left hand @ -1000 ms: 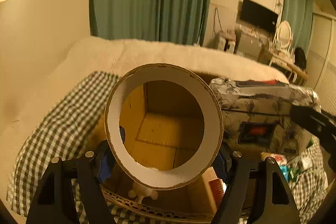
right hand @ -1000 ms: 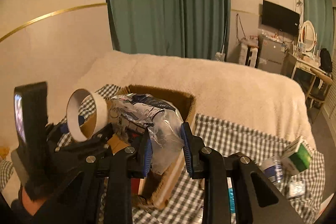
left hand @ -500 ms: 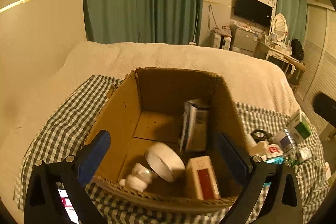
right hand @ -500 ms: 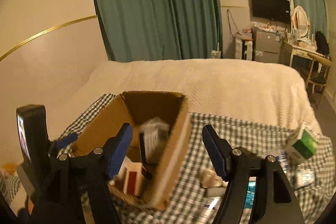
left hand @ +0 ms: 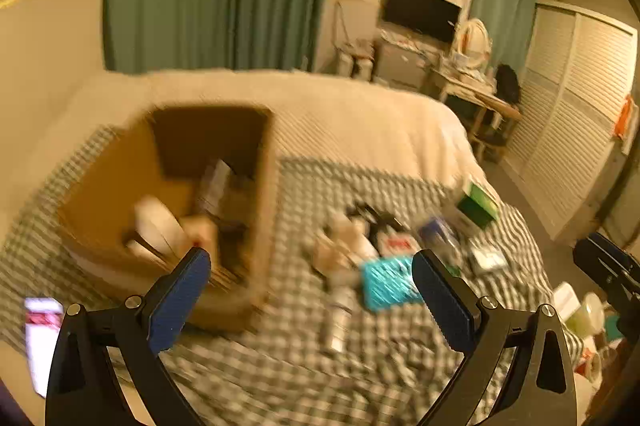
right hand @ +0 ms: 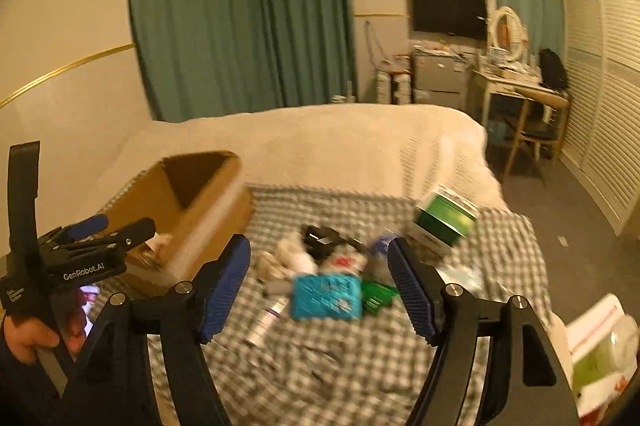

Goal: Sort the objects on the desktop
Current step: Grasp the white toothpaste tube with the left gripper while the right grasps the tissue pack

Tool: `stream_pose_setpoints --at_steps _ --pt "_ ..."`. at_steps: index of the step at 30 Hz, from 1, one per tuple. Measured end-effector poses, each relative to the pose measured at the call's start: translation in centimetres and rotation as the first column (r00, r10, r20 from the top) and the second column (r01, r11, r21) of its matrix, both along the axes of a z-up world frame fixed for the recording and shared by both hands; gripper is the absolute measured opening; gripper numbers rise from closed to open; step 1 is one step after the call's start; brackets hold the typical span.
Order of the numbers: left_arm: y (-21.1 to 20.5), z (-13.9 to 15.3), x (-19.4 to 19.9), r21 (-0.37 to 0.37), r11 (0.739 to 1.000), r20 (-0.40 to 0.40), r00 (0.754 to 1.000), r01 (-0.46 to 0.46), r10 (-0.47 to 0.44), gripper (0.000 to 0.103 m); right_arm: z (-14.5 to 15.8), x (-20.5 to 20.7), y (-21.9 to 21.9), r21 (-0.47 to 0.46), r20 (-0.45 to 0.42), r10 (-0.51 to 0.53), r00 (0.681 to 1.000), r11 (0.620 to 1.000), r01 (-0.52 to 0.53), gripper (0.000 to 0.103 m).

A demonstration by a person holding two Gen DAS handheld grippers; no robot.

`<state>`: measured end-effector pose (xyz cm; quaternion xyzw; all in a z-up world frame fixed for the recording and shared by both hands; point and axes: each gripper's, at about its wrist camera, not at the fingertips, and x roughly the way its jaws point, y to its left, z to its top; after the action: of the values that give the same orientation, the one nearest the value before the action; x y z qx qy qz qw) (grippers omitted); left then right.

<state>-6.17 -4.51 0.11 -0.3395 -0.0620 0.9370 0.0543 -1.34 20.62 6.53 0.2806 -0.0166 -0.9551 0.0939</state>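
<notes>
With both tools spread apart and empty — left tool (left hand: 310, 286), right tool (right hand: 320, 282) — a fresh pick is judged due, likely the flat turquoise packet (right hand: 326, 296) for the brown cardboard box (right hand: 188, 210).

The cloth (right hand: 320, 358) is checked in dark green and white. On it stands a plain brown cardboard box (left hand: 120, 186), darker inside. Near the middle lies a bright turquoise packet (right hand: 326, 296) with a pale printed pattern (too blurred to read), and beside it a dark green one (right hand: 378, 298). A carton (right hand: 446, 216) shows green with a white top. Both grippers (left hand: 310, 296) (right hand: 318, 290) are black with blue ribbed pads. The blanket (right hand: 320, 142) is cream; the curtains (right hand: 240, 10) are teal.
</notes>
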Motion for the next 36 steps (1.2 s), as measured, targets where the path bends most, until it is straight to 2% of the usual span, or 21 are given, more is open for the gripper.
stream_pose_setpoints --at_steps 4,10,15,17,20,22,23,25,26,30,35,36 --pt "3.3 -4.6 -0.3 -0.008 1.0 0.071 0.997 0.024 -0.024 0.103 -2.7 1.1 2.9 0.03 0.017 -0.045 0.999 0.999 0.045 0.071" --pt "5.5 -11.2 -2.8 -0.055 0.998 0.161 0.987 0.01 -0.001 0.103 -8.6 -0.5 6.8 0.049 0.097 -0.11 0.989 0.993 0.106 0.071" --pt "6.4 -14.3 -5.1 -0.062 0.998 0.198 0.98 -0.011 0.023 0.103 -13.0 -3.5 10.2 0.022 0.173 -0.184 0.968 0.983 0.183 0.071" --pt "7.0 -15.3 -6.0 -0.076 0.997 0.212 0.977 -0.01 0.025 0.1 -14.1 -5.1 11.4 0.001 0.2 -0.2 0.959 0.979 0.204 0.073" --pt "7.4 -16.5 -6.8 -0.091 0.996 0.248 0.968 0.001 0.022 0.086 -15.0 -7.7 12.9 -0.021 0.206 -0.207 0.956 0.976 0.216 0.081" --pt "7.6 -17.0 -7.0 -0.097 0.995 0.257 0.966 0.015 0.01 0.076 -15.5 -9.8 13.2 -0.026 0.221 -0.182 0.958 0.981 0.192 0.089" --pt "7.7 -17.0 -7.1 -0.092 0.996 0.254 0.967 0.019 0.005 0.072 -15.9 -11.0 13.2 -0.022 0.234 -0.164 0.958 0.984 0.174 0.089" --pt "7.7 -16.8 -7.2 -0.089 0.996 0.244 0.97 0.015 0.007 0.036 -16.8 -13.0 12.9 0.008 0.259 -0.15 0.954 0.988 0.153 0.089" --pt "7.6 -16.7 -7.4 -0.083 0.996 0.244 0.97 0.012 0.008 0.027 -17.3 -14.0 12.8 0.039 0.264 -0.157 0.952 0.988 0.152 0.089" --pt "7.0 -17.0 -8.1 -0.029 0.999 0.256 0.966 -0.019 0.026 0.028 -19.3 -15.6 13.0 0.108 0.271 -0.192 0.943 0.98 0.169 0.091" --pt "7.3 -17.1 -7.9 -0.039 0.999 0.238 0.971 -0.025 0.034 0.028 -21.7 -16.8 13.6 0.152 0.295 -0.221 0.929 0.971 0.183 0.093" --pt "7.2 -17.1 -7.8 -0.034 0.999 0.238 0.971 -0.026 0.033 0.027 -22.2 -16.8 13.9 0.146 0.302 -0.226 0.926 0.971 0.19 0.087"
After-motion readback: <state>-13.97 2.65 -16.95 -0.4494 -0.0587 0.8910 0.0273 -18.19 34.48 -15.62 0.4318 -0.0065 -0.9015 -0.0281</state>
